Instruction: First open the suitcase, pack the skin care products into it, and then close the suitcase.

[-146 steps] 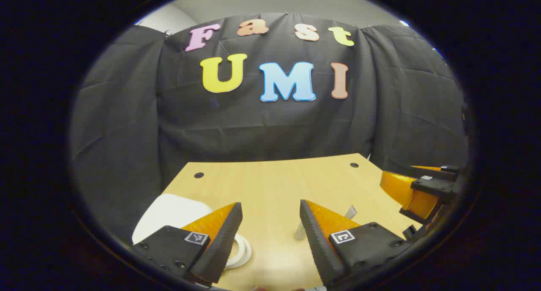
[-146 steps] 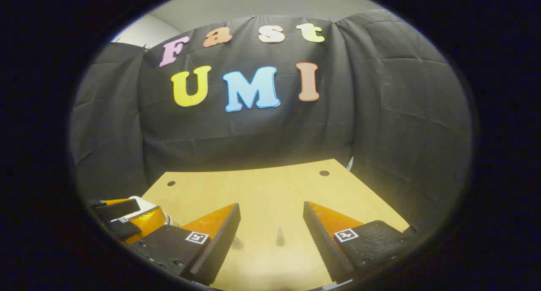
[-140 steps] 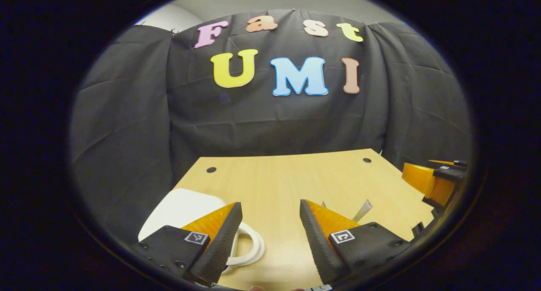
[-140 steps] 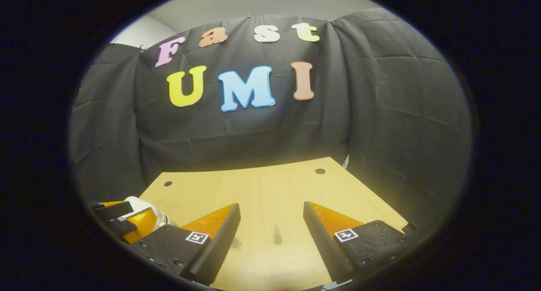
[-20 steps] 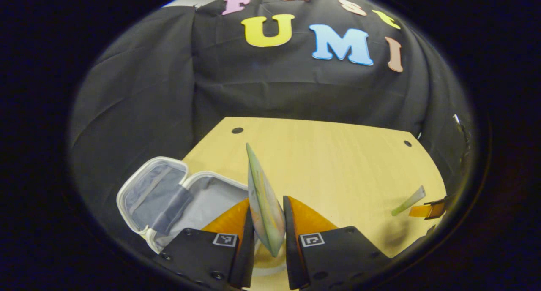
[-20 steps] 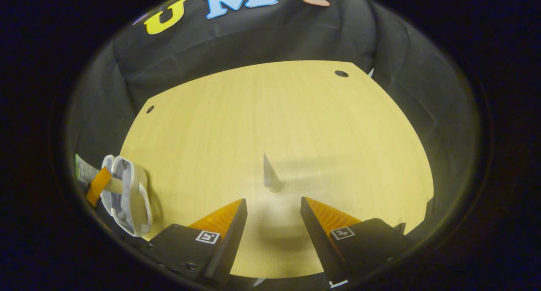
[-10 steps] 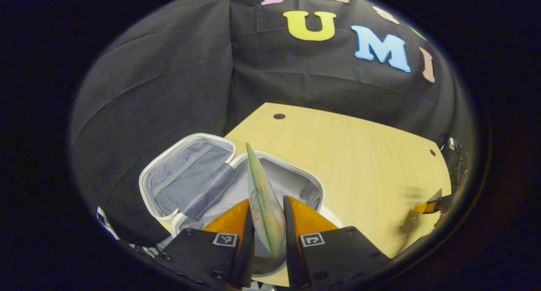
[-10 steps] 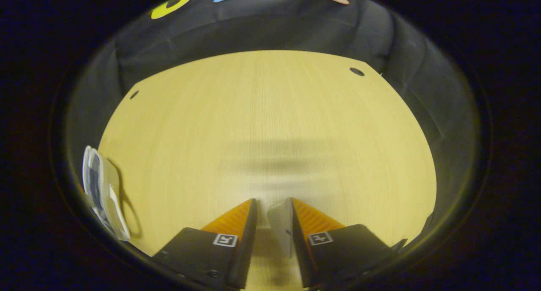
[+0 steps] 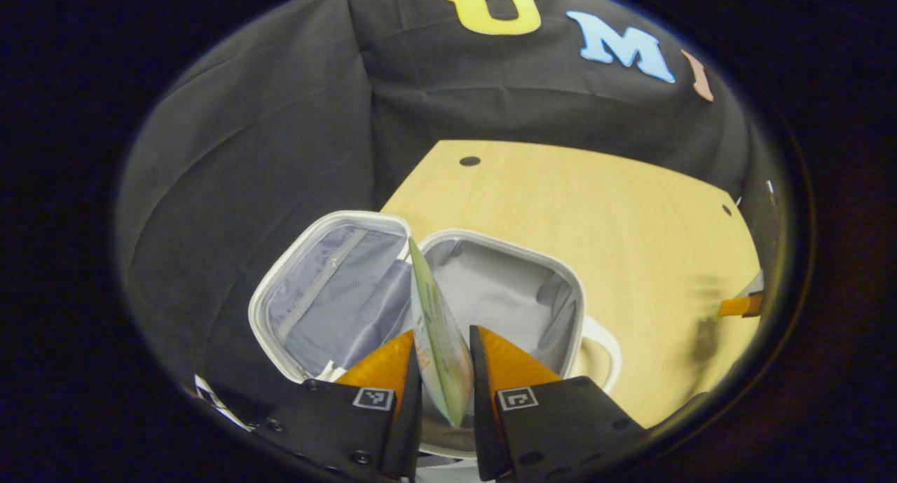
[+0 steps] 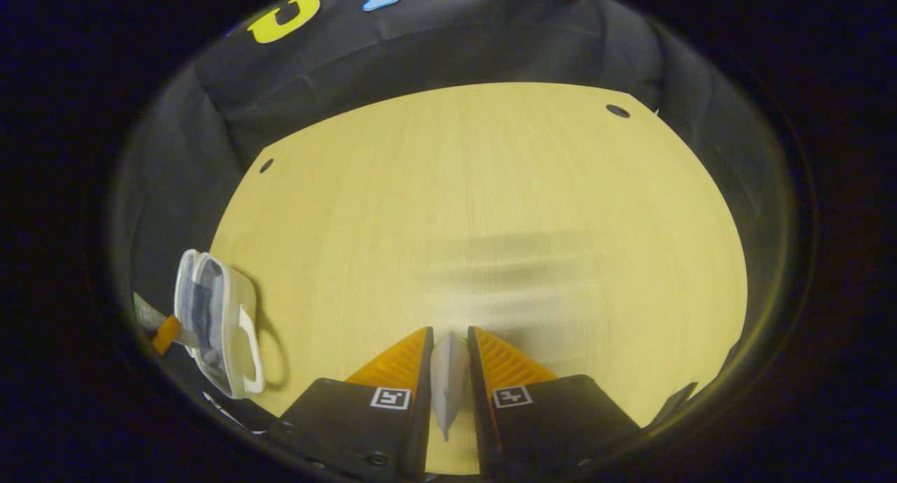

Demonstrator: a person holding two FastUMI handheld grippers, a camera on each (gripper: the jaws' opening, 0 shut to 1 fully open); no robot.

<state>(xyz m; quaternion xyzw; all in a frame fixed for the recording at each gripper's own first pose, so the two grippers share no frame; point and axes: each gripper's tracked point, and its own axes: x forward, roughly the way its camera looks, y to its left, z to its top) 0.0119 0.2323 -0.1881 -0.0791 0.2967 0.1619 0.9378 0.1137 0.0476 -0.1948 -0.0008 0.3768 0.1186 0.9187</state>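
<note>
Left gripper view: the small white zip-around suitcase with grey lining (image 9: 490,294) is recorded lying opened flat at lower centre of the frame, at the left edge of the pale wooden bench (image 9: 596,209), its lid half spread to the left and its white handle to the right. The opening step is therefore judged complete. The left gripper (image 9: 445,371) is closed on a flat green-and-yellow printed sachet (image 9: 438,336), which is held on edge directly over the open tray; whether it touches the lining cannot be told. No product is seen lying inside the case.

In the right gripper view, the right gripper (image 10: 448,371) is closed on a thin grey-white sachet (image 10: 448,378) at lower centre, above bare bench and well apart from the suitcase (image 10: 210,322), noted at the lower left edge.

Packing is assessed as begun, not finished: both sachets remain to be released into the case. The closing of the lid is outstanding.
</note>
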